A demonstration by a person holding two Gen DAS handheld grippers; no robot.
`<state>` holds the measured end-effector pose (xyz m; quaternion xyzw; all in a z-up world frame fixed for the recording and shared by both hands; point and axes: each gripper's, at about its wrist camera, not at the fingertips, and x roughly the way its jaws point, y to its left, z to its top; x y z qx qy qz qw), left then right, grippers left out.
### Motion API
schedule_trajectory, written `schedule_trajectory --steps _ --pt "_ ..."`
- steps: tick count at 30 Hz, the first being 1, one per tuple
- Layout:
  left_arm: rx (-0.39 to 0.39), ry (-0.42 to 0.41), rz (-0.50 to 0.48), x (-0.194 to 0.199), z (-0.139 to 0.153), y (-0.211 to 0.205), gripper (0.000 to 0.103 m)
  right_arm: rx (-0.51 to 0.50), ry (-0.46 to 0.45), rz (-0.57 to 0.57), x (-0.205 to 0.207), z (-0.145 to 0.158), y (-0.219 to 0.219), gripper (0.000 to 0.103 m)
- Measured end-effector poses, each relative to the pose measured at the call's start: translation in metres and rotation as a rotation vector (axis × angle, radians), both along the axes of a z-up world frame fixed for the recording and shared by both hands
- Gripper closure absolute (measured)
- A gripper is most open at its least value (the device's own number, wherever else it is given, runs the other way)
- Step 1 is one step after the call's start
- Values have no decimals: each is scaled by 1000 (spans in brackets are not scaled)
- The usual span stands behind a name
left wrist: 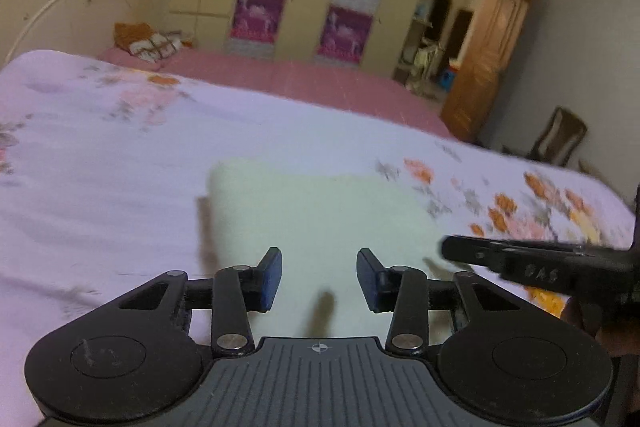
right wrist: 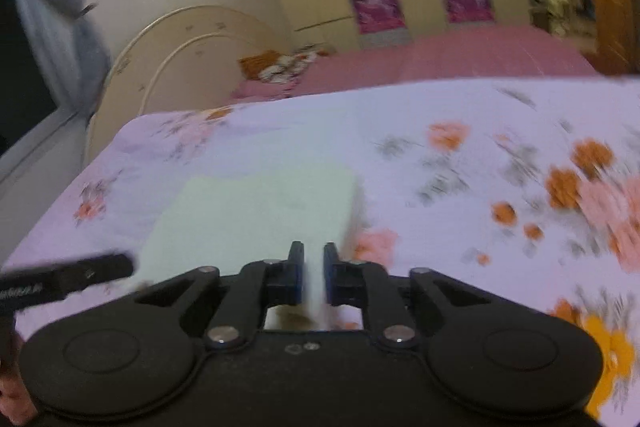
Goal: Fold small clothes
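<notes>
The pale cloth (right wrist: 256, 211) looked soft and limp; my right gripper (right wrist: 313, 281) pinched its near edge, my left gripper (left wrist: 319, 279) hung open above it

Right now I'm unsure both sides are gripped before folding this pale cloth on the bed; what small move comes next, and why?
Probably close the left gripper on the near edge of the pale cloth. Its jaws stand apart over the fabric, while the right gripper already pinches a fold of that cloth.
</notes>
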<state>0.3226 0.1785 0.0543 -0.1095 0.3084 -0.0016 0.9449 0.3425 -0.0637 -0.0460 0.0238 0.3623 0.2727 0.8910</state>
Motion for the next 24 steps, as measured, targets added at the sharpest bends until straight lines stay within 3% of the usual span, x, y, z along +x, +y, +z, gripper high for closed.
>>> schedule_trajectory --steps 3,5,11,16,20,24 --pt "-15 73 12 18 -19 -1 61 -133 -14 43 2 -10 20 96" --pt "-28 61 8 14 -25 0 61 -194 12 47 9 -23 23 96" --pt "-60 41 11 0 -15 -5 61 -208 2 75 6 -20 19 97" --pt "-67 -18 10 -63 -5 -13 61 -137 -11 108 -30 8 -6 85" --pt "-45 19 61 -101 -17 -17 61 -129 56 145 -69 2 -24 79" --pt "-59 89 114 -112 -36 -14 61 -140 118 135 -87 -9 -27 78"
